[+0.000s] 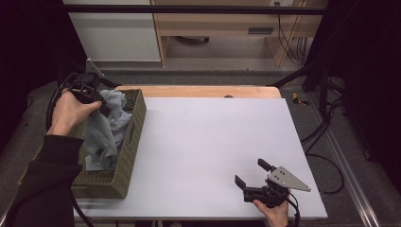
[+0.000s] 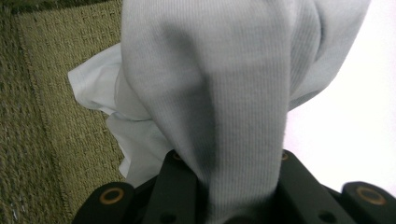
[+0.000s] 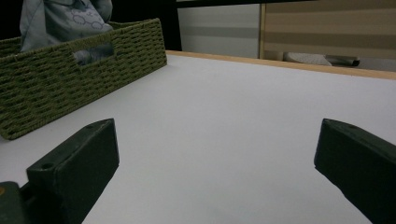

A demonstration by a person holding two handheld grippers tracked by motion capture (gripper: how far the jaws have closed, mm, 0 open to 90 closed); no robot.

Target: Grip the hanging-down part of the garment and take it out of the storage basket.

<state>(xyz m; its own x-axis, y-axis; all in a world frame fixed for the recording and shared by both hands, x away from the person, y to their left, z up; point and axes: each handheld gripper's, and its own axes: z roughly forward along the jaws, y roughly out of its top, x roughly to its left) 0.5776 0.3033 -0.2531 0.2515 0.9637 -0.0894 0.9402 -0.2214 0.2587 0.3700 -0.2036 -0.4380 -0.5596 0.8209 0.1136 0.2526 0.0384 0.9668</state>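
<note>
Bench [image 1: 208,156]: wide white top, bare across the middle and right. Plenty of room to lay something flat.

Woven basket [image 1: 126,156]: olive-green wicker, sitting at the left edge of the bench, long side running away from me. In the right gripper view its side wall with a cut-out handle [image 3: 93,51] stands well off to the left.

Grey-blue garment [image 1: 106,130]: soft ribbed knit, bunched up, most of it in the basket with a fold rising above the rim at the far end. A paler, white cloth [image 2: 100,88] lies just beside it, against the basket wall; whether it is a second piece or part of the same one I cannot tell.

My left claw [image 1: 97,101]: over the basket's far end, clamped tight on a fold of the garment; in the left gripper view the knit [image 2: 215,107] runs straight up out from between the jaws.

My right claw [image 1: 253,175]: low over the near right of the bench, jaws spread wide, nothing between them, well apart from the basket.

Step in hand, as I read it: pulling the garment out of the basket. Next move calls for lifting high enough for the hanging bulk to clear the rim without dragging the basket, then carrying it right onto the bare bench, where my waiting right claw can take a second hold.
</note>
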